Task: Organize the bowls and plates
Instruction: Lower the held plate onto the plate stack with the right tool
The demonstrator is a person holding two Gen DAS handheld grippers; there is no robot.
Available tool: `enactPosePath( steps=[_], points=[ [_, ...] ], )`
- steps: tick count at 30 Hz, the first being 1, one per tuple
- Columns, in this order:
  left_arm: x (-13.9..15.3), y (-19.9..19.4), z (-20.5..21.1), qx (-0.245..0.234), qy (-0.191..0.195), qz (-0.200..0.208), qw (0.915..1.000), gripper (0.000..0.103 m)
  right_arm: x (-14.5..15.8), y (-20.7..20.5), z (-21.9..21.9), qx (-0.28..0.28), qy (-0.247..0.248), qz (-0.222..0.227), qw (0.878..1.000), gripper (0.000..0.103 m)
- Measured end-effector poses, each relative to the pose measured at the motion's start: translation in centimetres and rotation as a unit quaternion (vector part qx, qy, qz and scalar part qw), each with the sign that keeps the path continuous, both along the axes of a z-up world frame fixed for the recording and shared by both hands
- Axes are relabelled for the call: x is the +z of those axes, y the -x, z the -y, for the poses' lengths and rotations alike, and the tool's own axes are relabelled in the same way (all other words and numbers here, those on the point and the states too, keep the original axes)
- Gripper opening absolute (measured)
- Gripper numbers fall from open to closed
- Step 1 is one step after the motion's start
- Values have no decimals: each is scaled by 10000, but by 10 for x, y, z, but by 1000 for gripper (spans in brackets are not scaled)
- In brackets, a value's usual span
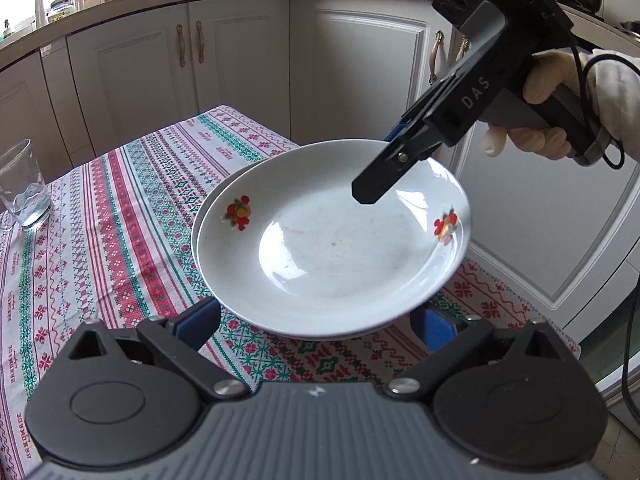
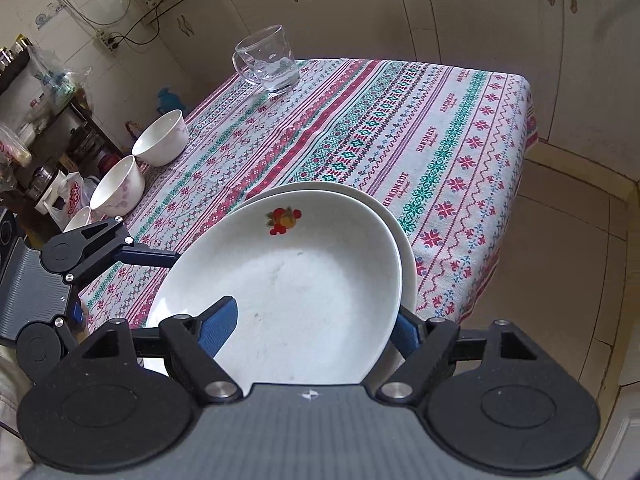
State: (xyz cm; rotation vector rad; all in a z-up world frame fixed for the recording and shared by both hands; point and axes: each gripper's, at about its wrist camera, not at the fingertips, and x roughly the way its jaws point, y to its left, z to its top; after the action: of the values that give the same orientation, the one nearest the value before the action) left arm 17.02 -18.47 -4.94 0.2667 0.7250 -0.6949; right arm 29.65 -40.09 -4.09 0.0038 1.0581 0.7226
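Note:
A white plate with fruit decals (image 1: pixel 332 248) (image 2: pixel 288 280) lies askew on a second white plate (image 2: pixel 408 272) near the table's corner. My right gripper (image 2: pixel 316 316) (image 1: pixel 376 172) straddles the top plate's rim. One blue pad (image 2: pixel 220 320) hangs over the plate's inside and the other (image 2: pixel 406 332) sits outside the rim, neither pressing. My left gripper (image 1: pixel 320 316) (image 2: pixel 128 286) stands wide open at the opposite edge, and the rim covers part of one of its pads (image 1: pixel 436 328). Three white bowls (image 2: pixel 160 138) (image 2: pixel 118 186) (image 2: pixel 78 220) sit along the table's far left edge.
A glass mug (image 2: pixel 268 62) (image 1: pixel 22 184) stands at the back of the patterned tablecloth (image 2: pixel 360 128). Kitchen cabinets (image 1: pixel 240 60) surround the table. A gloved hand (image 1: pixel 548 80) holds the right gripper, and the table's corner drops off just past the plates.

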Motion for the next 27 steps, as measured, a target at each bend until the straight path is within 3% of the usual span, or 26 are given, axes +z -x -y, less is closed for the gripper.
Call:
enactPosePath(
  steps=[27],
  points=[
    [-1, 3, -2, 69, 25, 56, 10000, 100, 10, 31, -8, -182, 555, 212, 9981, 88]
  ],
)
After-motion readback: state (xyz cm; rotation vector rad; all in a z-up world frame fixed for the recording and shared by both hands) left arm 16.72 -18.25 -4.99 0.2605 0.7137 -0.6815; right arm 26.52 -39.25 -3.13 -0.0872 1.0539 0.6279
